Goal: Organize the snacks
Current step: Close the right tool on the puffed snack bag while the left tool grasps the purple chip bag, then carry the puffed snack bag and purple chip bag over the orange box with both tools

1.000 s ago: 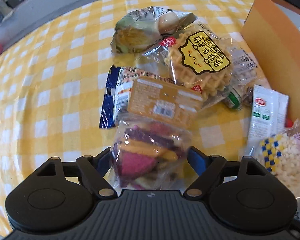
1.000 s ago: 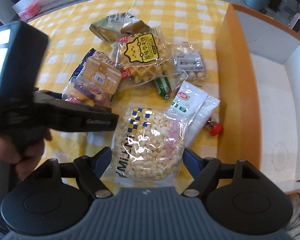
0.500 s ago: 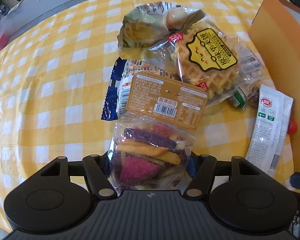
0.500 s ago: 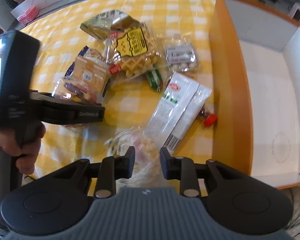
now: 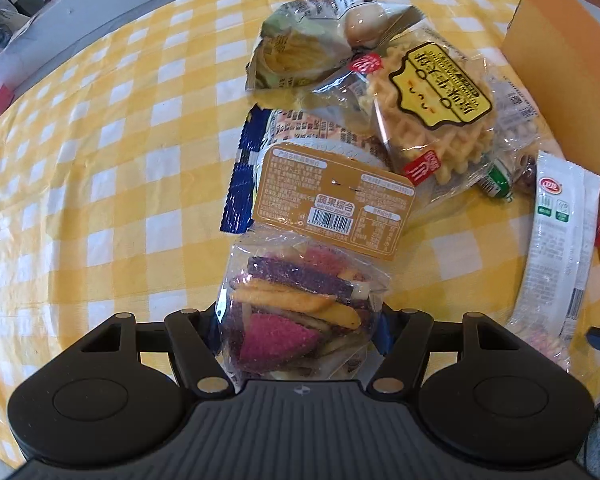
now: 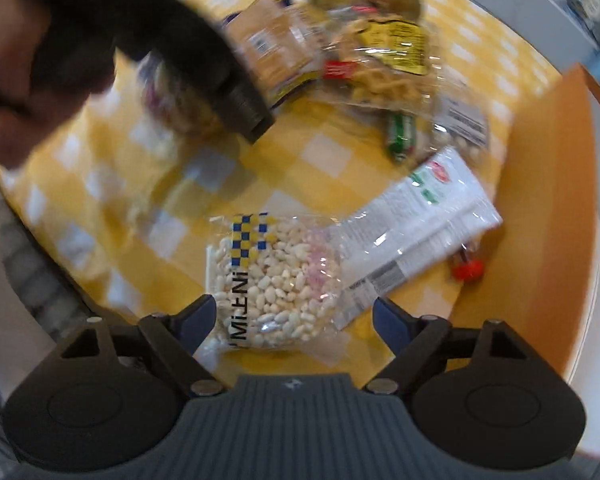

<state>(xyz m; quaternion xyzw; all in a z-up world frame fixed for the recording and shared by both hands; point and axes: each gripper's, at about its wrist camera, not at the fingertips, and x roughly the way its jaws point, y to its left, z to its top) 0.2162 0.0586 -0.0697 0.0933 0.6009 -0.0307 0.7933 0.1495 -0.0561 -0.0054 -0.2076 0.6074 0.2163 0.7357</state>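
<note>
The tall orange cardboard box wall [image 5: 556, 92] closes off the right side of the snack pile. Hard against its base lie two long white sachets [image 5: 556, 240] and a small red-capped item [image 6: 468, 270], leaving no gap there. Left of the wall the clear waffle packet [image 5: 428, 120] and green-yellow foil bag [image 5: 300, 52] overlap. Farther left, the yellow-and-white checked tablecloth [image 5: 100, 160] lies bare.

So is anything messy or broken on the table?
Nothing is torn or spilled. The snacks just lie in an untidy heap: the waffle pack overlaps the green bag, and the veggie chips bag leans on a blue-edged pack. The orange box looks empty.
</note>
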